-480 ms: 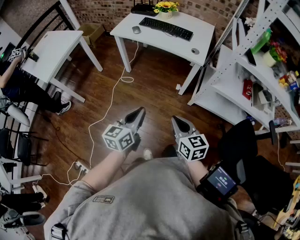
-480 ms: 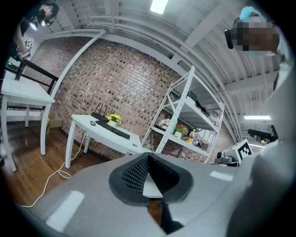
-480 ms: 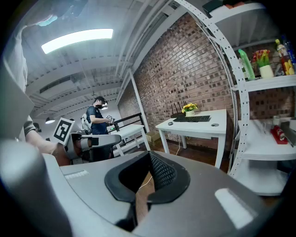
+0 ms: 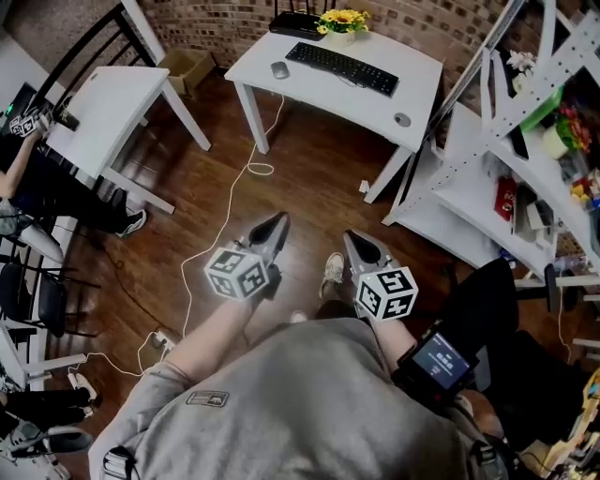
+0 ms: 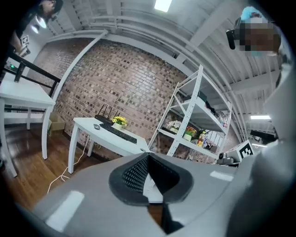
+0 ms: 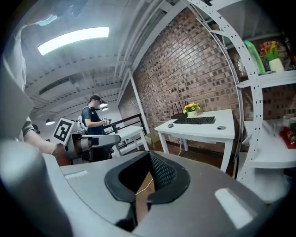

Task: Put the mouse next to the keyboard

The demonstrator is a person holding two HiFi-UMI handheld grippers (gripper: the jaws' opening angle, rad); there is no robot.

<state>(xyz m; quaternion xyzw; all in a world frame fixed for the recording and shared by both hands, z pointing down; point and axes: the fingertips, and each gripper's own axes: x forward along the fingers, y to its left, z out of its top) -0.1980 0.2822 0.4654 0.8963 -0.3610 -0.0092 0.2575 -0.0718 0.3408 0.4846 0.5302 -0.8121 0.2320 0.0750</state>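
Tools are both shut and hold nothing: the left tool (image 4: 278, 223) and the right tool (image 4: 350, 237) each have the jaws pressed together. They are side by side in front of the person (image 4: 281, 412), pointing a little down over the wooden floor (image 4: 309, 178). Well apart from them, by the brick wall (image 4: 422, 17), stands the white desk (image 4: 412, 89). The mouse (image 4: 279, 69) lies on it near the left end of the black keyboard (image 4: 342, 67), not touching it. Behind the keyboard stands a pot of yellow flowers (image 4: 341, 18).
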